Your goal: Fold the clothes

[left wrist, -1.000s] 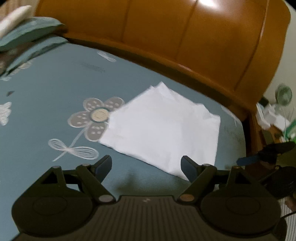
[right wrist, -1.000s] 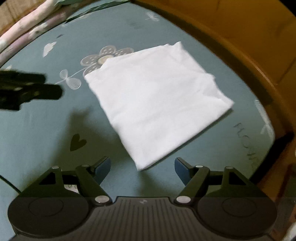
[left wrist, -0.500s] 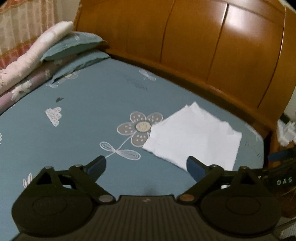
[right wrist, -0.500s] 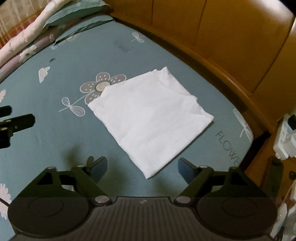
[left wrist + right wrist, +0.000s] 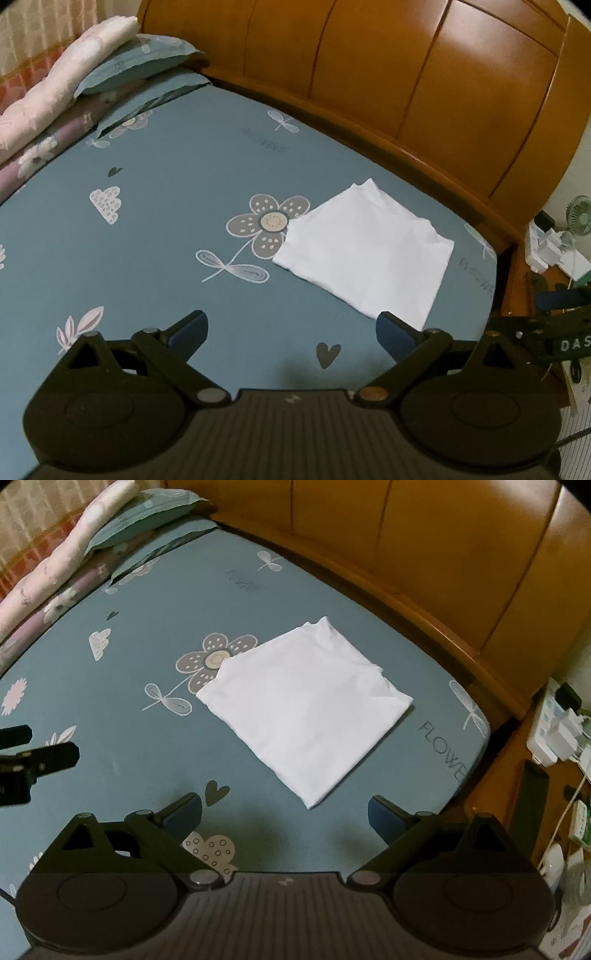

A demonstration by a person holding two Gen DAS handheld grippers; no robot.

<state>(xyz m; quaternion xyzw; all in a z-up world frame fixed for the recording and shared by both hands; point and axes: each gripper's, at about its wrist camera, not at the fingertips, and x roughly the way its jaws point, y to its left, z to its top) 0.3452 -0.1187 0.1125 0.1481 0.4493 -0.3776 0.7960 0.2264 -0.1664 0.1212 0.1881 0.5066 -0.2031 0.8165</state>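
Note:
A white garment point(image 5: 364, 254) point(image 5: 306, 705), folded into a flat square, lies on the teal flower-print bed sheet point(image 5: 177, 206) point(image 5: 122, 746) near the wooden headboard. My left gripper point(image 5: 291, 330) hangs open above the sheet, well short of the garment, with nothing between its fingers. Over the sheet in front of the garment's near corner, my right gripper point(image 5: 284, 812) has its jaws still opening, and nothing is between them. Part of the left gripper point(image 5: 33, 760) shows at the left edge of the right wrist view. The right gripper's body point(image 5: 554, 332) shows at the right edge of the left wrist view.
The wooden headboard point(image 5: 424, 74) point(image 5: 424, 542) runs along the far side. Pillows and a rolled pink quilt point(image 5: 55, 92) point(image 5: 66, 554) are stacked at the far left. A bedside stand with a small fan point(image 5: 578, 218), chargers and cables point(image 5: 557, 731) is at the right.
Both grippers have risen and drawn back from the folded garment, which now looks smaller and farther. Their jaws have spread wider. The garment has not moved.

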